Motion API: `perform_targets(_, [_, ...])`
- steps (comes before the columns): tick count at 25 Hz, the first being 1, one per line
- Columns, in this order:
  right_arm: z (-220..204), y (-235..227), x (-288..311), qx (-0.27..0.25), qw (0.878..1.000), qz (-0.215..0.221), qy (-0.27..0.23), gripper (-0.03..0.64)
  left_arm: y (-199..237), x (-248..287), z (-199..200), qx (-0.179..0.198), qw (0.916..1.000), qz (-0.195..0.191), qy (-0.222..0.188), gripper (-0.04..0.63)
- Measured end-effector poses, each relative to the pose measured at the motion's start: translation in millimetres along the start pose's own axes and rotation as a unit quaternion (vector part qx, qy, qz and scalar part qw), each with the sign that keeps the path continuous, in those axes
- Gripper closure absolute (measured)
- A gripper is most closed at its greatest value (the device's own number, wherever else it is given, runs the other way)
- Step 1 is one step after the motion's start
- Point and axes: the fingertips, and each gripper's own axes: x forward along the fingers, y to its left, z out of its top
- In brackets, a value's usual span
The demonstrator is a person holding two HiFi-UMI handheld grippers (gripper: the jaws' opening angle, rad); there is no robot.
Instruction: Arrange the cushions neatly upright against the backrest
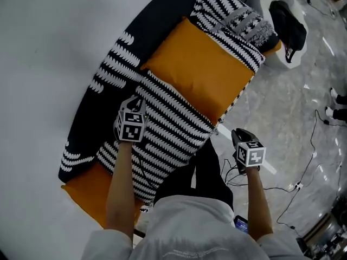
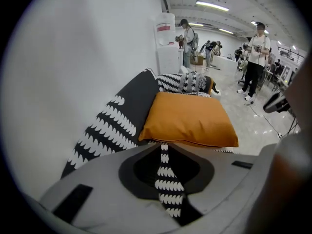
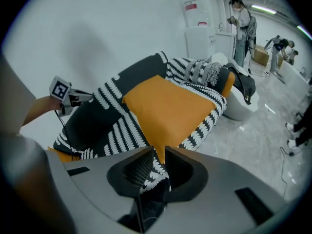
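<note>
A black-and-white striped cushion [image 1: 168, 129] lies flat on the sofa seat, partly over an orange cushion [image 1: 200, 69] [image 2: 187, 118] [image 3: 168, 104]. Behind both runs the dark patterned backrest [image 1: 146, 31] [image 2: 122, 116]. My left gripper [image 1: 135, 103] [image 2: 165, 155] hangs at the striped cushion's back edge, jaws a narrow way apart, striped fabric showing in the gap. My right gripper [image 1: 240, 136] [image 3: 158, 155] is off the sofa's front, by the cushion's front corner [image 1: 214, 129], jaws slightly apart over that corner. Neither visibly pinches the fabric.
Another patterned cushion [image 1: 227, 15] sits at the sofa's far end and an orange one [image 1: 89, 191] at the near end. A white seat with a black bag [image 1: 287, 23] stands beyond. Cables [image 1: 303, 172] cross the floor. People [image 2: 256, 57] stand farther off. A white wall [image 1: 49, 47] backs the sofa.
</note>
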Motion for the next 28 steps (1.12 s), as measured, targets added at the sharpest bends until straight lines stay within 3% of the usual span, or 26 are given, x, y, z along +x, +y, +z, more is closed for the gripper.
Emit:
perform_targets(5, [-4.7,-18.5,42.0,0.006,1.0,-0.006,0.027,0.565,21.1,55.5,10.9,-0.009,0.9997,0.011,0.021,0.529])
perform_targets(13, [-11.3,8.3,98.7,0.006,0.998,0.014,0.063,0.552,58.3,125.2,11.4,0.014,0.9982,0.023,0.053,0.529])
perform_targets(19, [-14.8,-8.9,150.7,-0.011,0.994,0.011,0.105,0.523,76.6,183.0,19.3,0.034,0.9963,0.014,0.078,0.529])
perform_targets(24, [-9.3,-46.7,191.0,0.016,0.993,-0.003,0.115,0.497,91.0,237.9,27.4,0.048,0.9942,0.036,0.089,0.502])
perform_targets(28, [-40.2,-42.4,192.7,0.045,0.988,-0.005,0.15,0.482,87.9,259.0,10.2,0.069,0.9904,0.02,0.118,0.483])
